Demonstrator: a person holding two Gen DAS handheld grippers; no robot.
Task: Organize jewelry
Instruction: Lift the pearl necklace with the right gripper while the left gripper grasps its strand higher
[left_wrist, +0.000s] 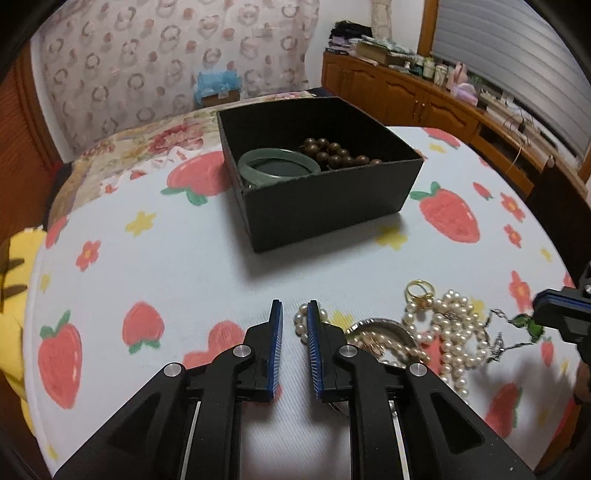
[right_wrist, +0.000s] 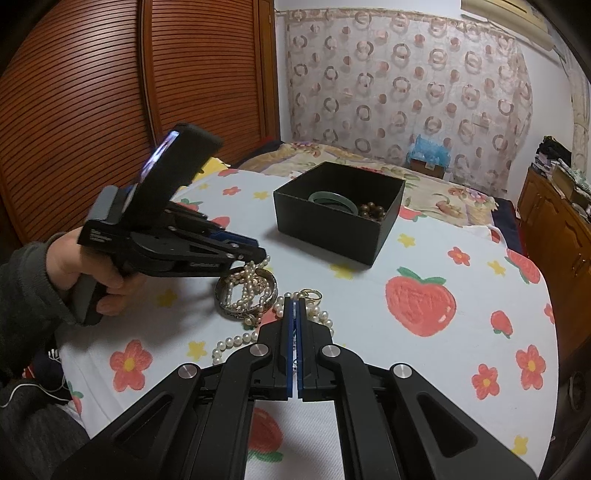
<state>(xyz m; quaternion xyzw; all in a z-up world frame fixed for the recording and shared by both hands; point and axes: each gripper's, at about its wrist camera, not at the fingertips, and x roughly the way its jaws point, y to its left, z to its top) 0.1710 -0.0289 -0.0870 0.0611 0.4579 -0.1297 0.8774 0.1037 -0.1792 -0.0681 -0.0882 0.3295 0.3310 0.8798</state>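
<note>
Right now my left tongs (left_wrist: 295, 314) hang just above the strawberry-printed cloth (left_wrist: 184, 266), their ribbed blue pads a narrow gap apart and holding nothing. The pearl necklace (left_wrist: 450, 332), a tangle of small glossy cream beads, lies just beside their right finger, looped over a flat silver-toned bangle (right_wrist: 245, 295) with a patterned edge. A gold ring (left_wrist: 417, 291) sits at the far edge of that heap. My right tongs (right_wrist: 294, 306) are pressed together, a thin chain caught between the pads; a green pendant (left_wrist: 532, 325) on that chain shows beside their tip in the left view. Well beyond both tongs stands the matte black box (left_wrist: 325, 199), square and open-topped, holding a smooth green jade bangle (left_wrist: 277, 166) beside round brown wooden beads (left_wrist: 332, 151).
</note>
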